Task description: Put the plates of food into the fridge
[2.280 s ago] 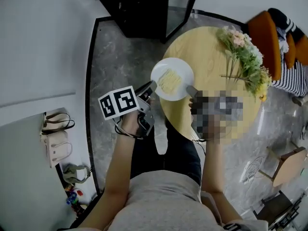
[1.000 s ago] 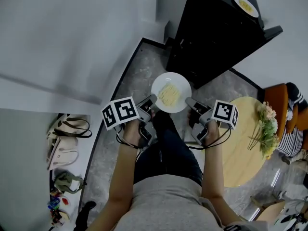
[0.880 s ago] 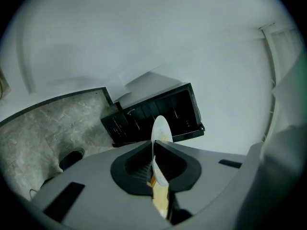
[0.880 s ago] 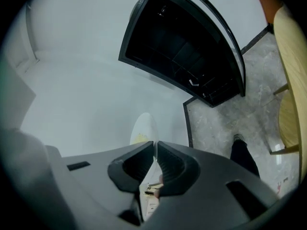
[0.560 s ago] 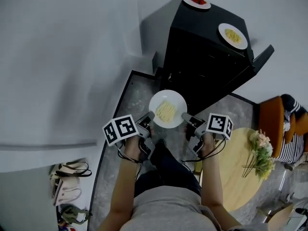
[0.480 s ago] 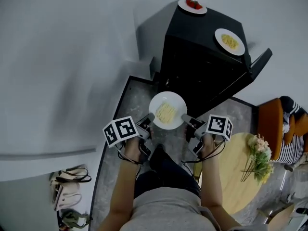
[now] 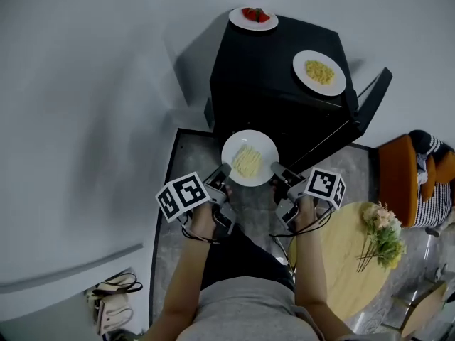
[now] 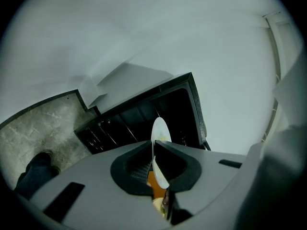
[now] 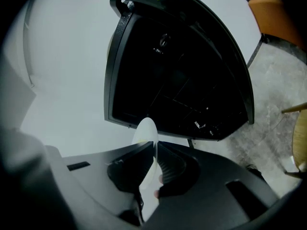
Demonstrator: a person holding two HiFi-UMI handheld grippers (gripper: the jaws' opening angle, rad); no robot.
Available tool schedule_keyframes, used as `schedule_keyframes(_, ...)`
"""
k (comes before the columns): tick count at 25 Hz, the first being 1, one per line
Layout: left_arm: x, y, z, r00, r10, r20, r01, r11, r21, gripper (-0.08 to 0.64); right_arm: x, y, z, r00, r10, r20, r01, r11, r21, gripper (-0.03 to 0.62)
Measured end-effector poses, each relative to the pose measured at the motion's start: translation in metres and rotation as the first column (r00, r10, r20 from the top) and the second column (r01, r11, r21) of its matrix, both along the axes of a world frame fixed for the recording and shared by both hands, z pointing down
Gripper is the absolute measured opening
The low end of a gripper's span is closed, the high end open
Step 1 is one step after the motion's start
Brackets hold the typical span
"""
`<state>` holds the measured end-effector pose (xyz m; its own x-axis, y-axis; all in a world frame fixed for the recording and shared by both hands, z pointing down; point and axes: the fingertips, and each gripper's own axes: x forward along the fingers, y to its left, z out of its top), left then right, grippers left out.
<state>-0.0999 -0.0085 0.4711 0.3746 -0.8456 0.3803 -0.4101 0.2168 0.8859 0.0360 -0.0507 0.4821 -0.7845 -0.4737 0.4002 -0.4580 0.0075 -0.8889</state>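
A white plate of yellow noodles (image 7: pixel 249 158) hangs in front of the black fridge (image 7: pixel 274 91), carried between both grippers. My left gripper (image 7: pixel 223 172) is shut on the plate's left rim (image 8: pixel 159 133). My right gripper (image 7: pixel 276 170) is shut on its right rim (image 9: pixel 145 133). The fridge door (image 7: pixel 370 101) stands open at the right, and the dark interior (image 9: pixel 182 87) faces the grippers. On the fridge top sit a plate of yellow food (image 7: pixel 319 72) and a plate of red food (image 7: pixel 253 17).
A round wooden table (image 7: pixel 355 268) with a bunch of flowers (image 7: pixel 380 234) stands at my right. An orange chair (image 7: pixel 402 172) is beyond it. Bags (image 7: pixel 114 310) lie by the wall at the lower left. Grey stone floor (image 7: pixel 170 219) lies underfoot.
I have turned from the round table and carried the plate up to the fridge front. The fridge and its top plates now lie nearer the middle of the head view.
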Motion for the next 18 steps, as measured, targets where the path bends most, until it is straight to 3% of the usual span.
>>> schedule_keyframes(5, -0.003, -0.030, -0.004, 0.998, -0.027, -0.053, 0.029, 0.998, 0.051, 0.023, 0.001, -0.030, -0.008, 0.991, 0.121, 0.064, -0.123, 0.992, 0.035, 0.031)
schedule_keyframes(13, -0.023, -0.080, -0.006, 0.997, -0.065, -0.035, 0.068, 0.992, 0.111, 0.025, -0.017, -0.080, -0.014, 0.971, 0.203, 0.123, -0.217, 0.970, 0.109, 0.029)
schedule_keyframes(18, -0.024, -0.100, 0.000, 0.995, -0.090, -0.050, 0.095, 0.988, 0.124, 0.025, -0.019, -0.107, -0.012, 0.947, 0.282, 0.153, -0.304, 0.942, 0.142, 0.029)
